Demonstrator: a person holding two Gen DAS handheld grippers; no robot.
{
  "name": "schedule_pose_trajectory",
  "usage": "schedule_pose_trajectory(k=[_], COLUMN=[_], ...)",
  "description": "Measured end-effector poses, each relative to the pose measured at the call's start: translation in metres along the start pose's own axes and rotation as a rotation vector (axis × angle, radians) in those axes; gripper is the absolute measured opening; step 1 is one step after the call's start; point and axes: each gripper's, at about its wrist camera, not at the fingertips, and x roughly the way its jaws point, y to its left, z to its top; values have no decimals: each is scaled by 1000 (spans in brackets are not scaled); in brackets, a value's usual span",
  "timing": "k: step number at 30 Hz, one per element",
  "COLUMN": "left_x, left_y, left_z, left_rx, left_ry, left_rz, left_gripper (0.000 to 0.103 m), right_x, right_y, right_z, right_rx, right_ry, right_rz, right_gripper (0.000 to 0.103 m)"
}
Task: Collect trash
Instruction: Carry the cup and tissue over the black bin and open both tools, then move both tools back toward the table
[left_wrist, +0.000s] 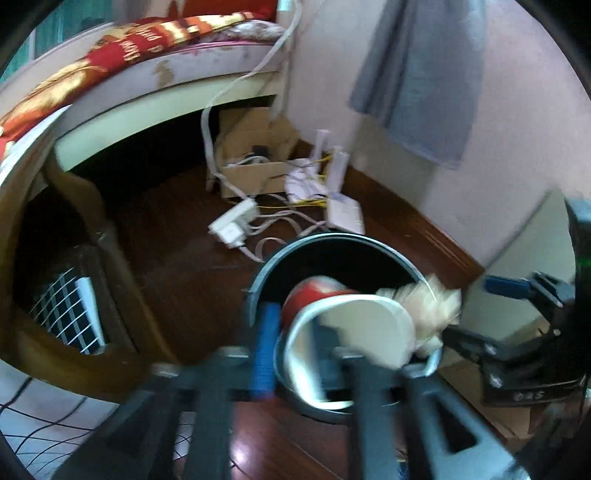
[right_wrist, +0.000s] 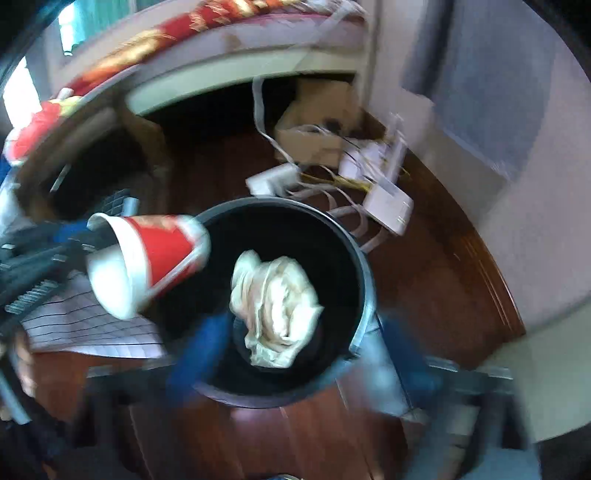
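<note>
A round black trash bin (left_wrist: 332, 245) stands on the dark wood floor; its rim also shows in the right wrist view (right_wrist: 364, 266). My left gripper (left_wrist: 303, 343) is shut on the rim of a red and white paper cup (left_wrist: 351, 332), held tilted over the bin's left edge; the cup also shows in the right wrist view (right_wrist: 147, 264). A crumpled cream tissue (right_wrist: 275, 308) hangs in the bin's mouth between my right gripper's blue fingers (right_wrist: 199, 354). My right gripper (right_wrist: 299, 354) is open, its fingers wide apart of the tissue. The tissue also shows in the left wrist view (left_wrist: 432, 308).
A bed (left_wrist: 147, 66) with a red patterned blanket stands behind. A cardboard box (left_wrist: 255, 158), white power strips (left_wrist: 232, 223), a router (left_wrist: 345, 214) and cables lie on the floor past the bin. A wooden chair frame (left_wrist: 74, 258) is left. The wall (left_wrist: 517, 147) is right.
</note>
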Motion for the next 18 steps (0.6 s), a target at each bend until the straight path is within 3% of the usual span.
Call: schedule_pose_trajectory(k=[1,2,4,18], left_x=[-1,-6,-10,-27], left_y=[3,8,9,-2], left_z=[0,0,-2,8], left_rx=[-16,-29,-20,11], left_ry=[-6,-24,-39,-74], left_rz=[14,39,62,75], left_gripper=[87,103,102,102], right_x=[0,-1,-8,-35], right_y=[-6,-9,-13,-12], right_z=[0,1,1,15], right_rx=[21,31,42,72], right_ry=[5,1,-30,-108], right_rz=[-15,-40,-64,-92], right_gripper=[97,98,103,103])
